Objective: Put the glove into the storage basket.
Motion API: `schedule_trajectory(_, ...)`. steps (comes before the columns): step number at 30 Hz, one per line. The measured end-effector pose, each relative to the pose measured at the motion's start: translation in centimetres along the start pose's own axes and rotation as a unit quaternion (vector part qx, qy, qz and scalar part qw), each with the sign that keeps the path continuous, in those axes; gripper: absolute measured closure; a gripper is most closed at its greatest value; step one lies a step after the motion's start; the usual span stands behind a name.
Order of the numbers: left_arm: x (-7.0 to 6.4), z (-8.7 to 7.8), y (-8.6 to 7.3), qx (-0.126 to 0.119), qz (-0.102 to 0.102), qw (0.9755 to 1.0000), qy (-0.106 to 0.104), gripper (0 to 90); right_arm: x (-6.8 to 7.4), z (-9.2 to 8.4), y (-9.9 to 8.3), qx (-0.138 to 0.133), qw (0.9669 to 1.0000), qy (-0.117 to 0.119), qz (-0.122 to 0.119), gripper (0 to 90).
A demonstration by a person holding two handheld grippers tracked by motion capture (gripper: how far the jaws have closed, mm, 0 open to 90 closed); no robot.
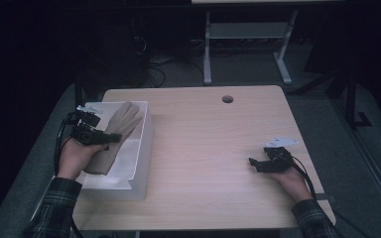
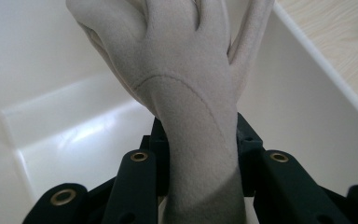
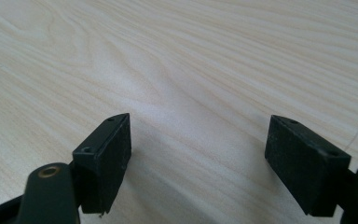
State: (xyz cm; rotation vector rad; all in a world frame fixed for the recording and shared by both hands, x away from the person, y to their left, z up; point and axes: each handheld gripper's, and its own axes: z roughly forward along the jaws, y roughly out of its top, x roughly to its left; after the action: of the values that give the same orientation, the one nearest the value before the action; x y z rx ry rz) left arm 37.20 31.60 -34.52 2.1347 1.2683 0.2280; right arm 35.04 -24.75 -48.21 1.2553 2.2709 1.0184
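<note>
Wood table (image 1: 203,148) carries a white bin (image 1: 141,148) near its left edge, as the high view shows. Over this bin the left gripper (image 1: 110,137) holds a beige glove (image 1: 116,131), which lies slanted across the bin with its fingers toward the bin's far wall. The left hand (image 1: 77,156) comes in at the near left side of the bin. Well to the right of the bin, the right gripper (image 1: 256,163) rests low over the bare table, and the right hand (image 1: 292,181) is behind it.

In the left gripper view, the two black jaws press on the glove (image 2: 191,116) at its wrist part from both sides, so this gripper is closed on it. The glove stands up from the jaws, inside the bin (image 2: 298,107), whose white walls are around it.

In the right gripper view, the right gripper (image 3: 223,154) has its jaws wide apart with nothing between them. Under them is the table (image 3: 191,70), far from the bin.
</note>
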Motion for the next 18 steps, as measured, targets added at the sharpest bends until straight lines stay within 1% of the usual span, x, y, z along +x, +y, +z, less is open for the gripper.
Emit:
schedule_trajectory(1, 0.1, 0.6, -0.4, 0.006, -0.002, 1.0000, 0.002, 67.6, 0.0, 0.0, 0.0, 0.000, 1.0000, 0.000, 0.000, 22.4)
schedule_trajectory(2, 0.1, 0.6, -0.4, 0.006, -0.002, 1.0000, 0.002, 67.6, 0.0, 0.0, 0.0, 0.000, 1.0000, 0.000, 0.000, 22.4)
schedule_trajectory(7, 0.6, 2.5, -1.4, 0.022, -0.006, 0.9997, 0.006, 67.5, 0.0, 0.0, 0.0, 0.000, 1.0000, 0.000, 0.000, 22.4)
schedule_trajectory(8, 0.7, 3.2, -1.8, 0.027, -0.008, 0.9996, 0.007, 67.5, 0.0, 0.0, 0.0, 0.000, 1.0000, 0.000, 0.000, 22.4)
schedule_trajectory(9, 0.7, 3.2, -1.8, 0.027, -0.008, 0.9996, 0.007, 67.4, 0.0, 0.0, 0.0, 0.000, 1.0000, 0.000, 0.000, 22.4)
schedule_trajectory(13, 1.0, 4.8, -2.7, 0.039, -0.013, 0.9991, 0.005, 67.4, 0.0, 0.0, 0.0, 0.000, 1.0000, 0.000, 0.000, 22.4)
schedule_trajectory(14, 1.0, 5.0, -2.8, 0.039, -0.014, 0.9991, 0.004, 67.3, 0.0, 0.0, 0.0, 0.000, 1.0000, 0.000, 0.000, 22.4)
schedule_trajectory(15, 1.0, 5.5, -3.0, 0.044, -0.012, 0.9989, 0.005, 67.2, 0.0, 0.0, 0.0, 0.000, 1.0000, 0.000, 0.000, 22.4)
schedule_trajectory(16, 1.0, 5.5, -3.0, 0.044, -0.012, 0.9989, 0.005, 67.2, 0.0, 0.0, 0.0, 0.000, 1.0000, 0.000, 0.000, 22.4)
schedule_trajectory(18, 1.1, 6.3, -3.4, 0.049, -0.016, 0.9986, 0.007, 67.1, 0.0, 0.0, 0.0, 0.000, 1.0000, 0.000, 0.000, 22.4)
